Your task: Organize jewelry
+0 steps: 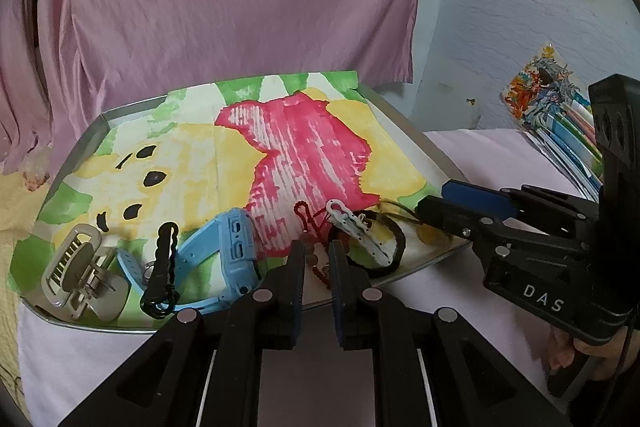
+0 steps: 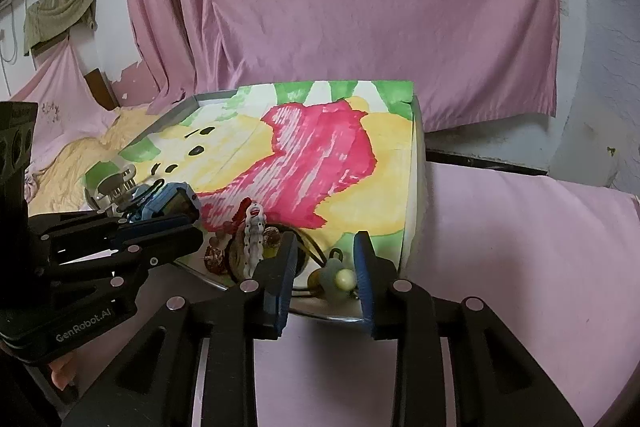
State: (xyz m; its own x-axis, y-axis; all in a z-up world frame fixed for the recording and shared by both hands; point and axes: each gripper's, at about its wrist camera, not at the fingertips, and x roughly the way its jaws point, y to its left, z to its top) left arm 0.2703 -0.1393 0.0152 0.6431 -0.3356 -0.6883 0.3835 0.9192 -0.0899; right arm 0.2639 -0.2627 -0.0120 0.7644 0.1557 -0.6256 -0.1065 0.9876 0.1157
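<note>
1. The left tool (image 1: 314, 259) has its jaws a little apart and holds nothing; a red bead string (image 1: 306, 223) lies just past its tips.
2. The right tool (image 2: 325, 267) is open wider around a pale pendant (image 2: 338, 277), not squeezing it.
3. The jewelry sits jumbled along the tray's (image 1: 404, 115) near edge: blue watch (image 1: 236, 247), hair claw (image 1: 76, 263), white clip (image 1: 356, 231).
4. Nothing looks sorted yet, so most of the job is left.

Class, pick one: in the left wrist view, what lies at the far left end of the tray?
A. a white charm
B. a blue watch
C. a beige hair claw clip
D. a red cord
C: the beige hair claw clip sits leftmost on the tray, left of the blue watch.
</note>
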